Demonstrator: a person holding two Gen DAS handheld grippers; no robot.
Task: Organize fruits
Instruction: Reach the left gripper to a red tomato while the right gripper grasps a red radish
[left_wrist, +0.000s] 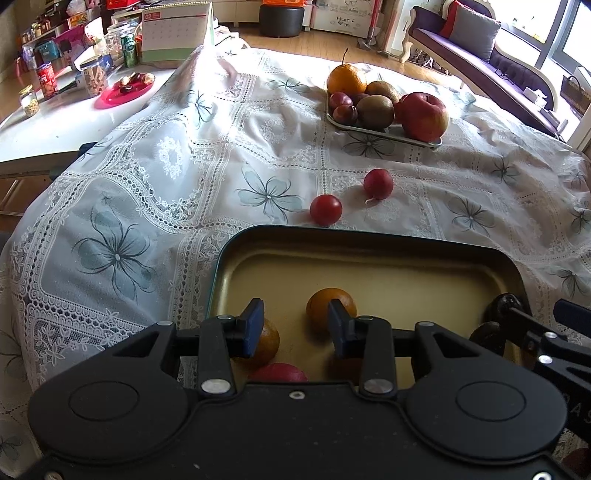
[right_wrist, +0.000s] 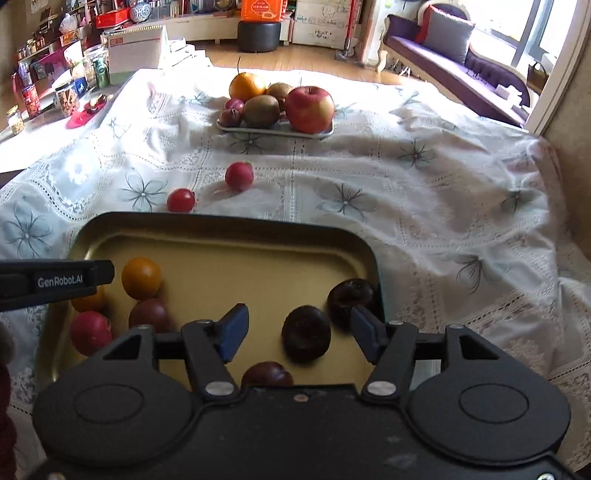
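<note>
A gold tray (left_wrist: 406, 280) with a dark rim lies at the near edge of the flowered cloth. My left gripper (left_wrist: 297, 326) hangs open above it, nothing between its pads; a small orange fruit (left_wrist: 325, 302) lies just beyond its right finger, and another orange one (left_wrist: 267, 345) shows behind the left finger. My right gripper (right_wrist: 300, 330) is open over the same tray (right_wrist: 240, 266). A dark brown fruit (right_wrist: 306, 338) rests on the tray floor between its fingers, with a gap on each side. A second dark fruit (right_wrist: 351, 295) sits by the tray's right wall.
Two small red fruits (left_wrist: 325, 209) (left_wrist: 378, 183) lie loose on the cloth beyond the tray. Farther back, a pale tray (left_wrist: 421, 139) holds an orange, kiwis, plums and a red apple (left_wrist: 423, 116). A cluttered side table (left_wrist: 55, 122) stands at left; a sofa is at far right.
</note>
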